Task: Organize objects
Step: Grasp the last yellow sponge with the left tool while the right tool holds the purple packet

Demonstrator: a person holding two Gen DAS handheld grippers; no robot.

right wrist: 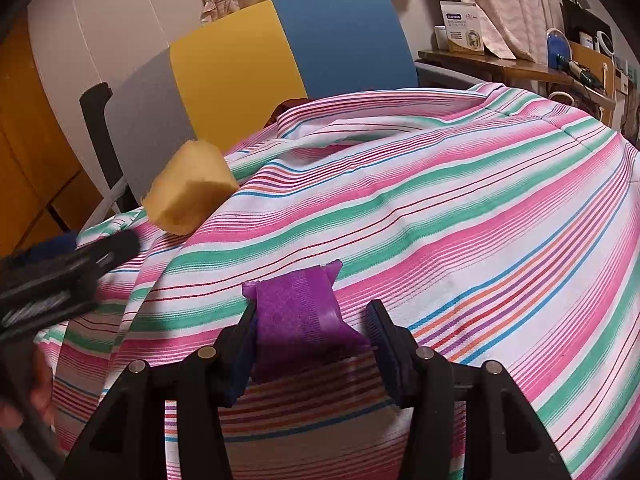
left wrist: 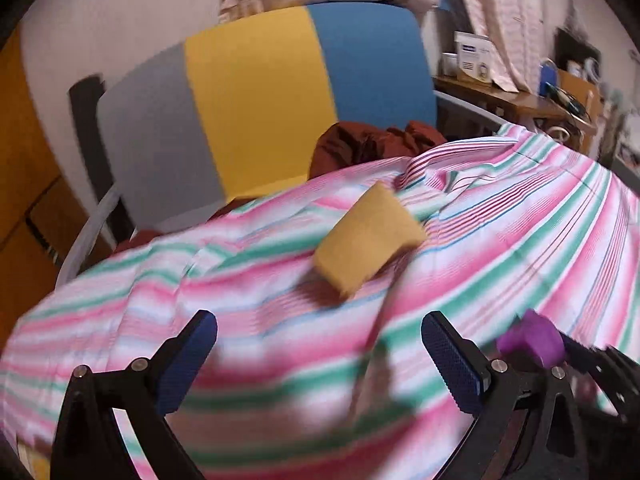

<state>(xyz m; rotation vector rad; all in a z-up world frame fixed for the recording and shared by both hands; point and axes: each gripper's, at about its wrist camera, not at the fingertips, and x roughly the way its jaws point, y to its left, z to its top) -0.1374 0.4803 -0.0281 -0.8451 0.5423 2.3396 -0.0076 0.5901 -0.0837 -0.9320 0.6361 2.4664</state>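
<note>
right wrist: jaws grip purple packet (right wrist: 298, 312) (sponge (right wrist: 188, 188) apart)

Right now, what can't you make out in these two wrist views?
- Dark red cloth: mostly hidden behind the striped sheet, both views.
- Yellow sponge: motion-blurred in the left view, texture unreadable.
- Purple packet: its lower end hidden between the right gripper fingers; print too small.
- Box label on the shelf: too small.
- What the sheet covers: hidden.

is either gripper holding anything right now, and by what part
The right gripper holds a purple packet by its lower end. The left gripper is open and empty.
</note>
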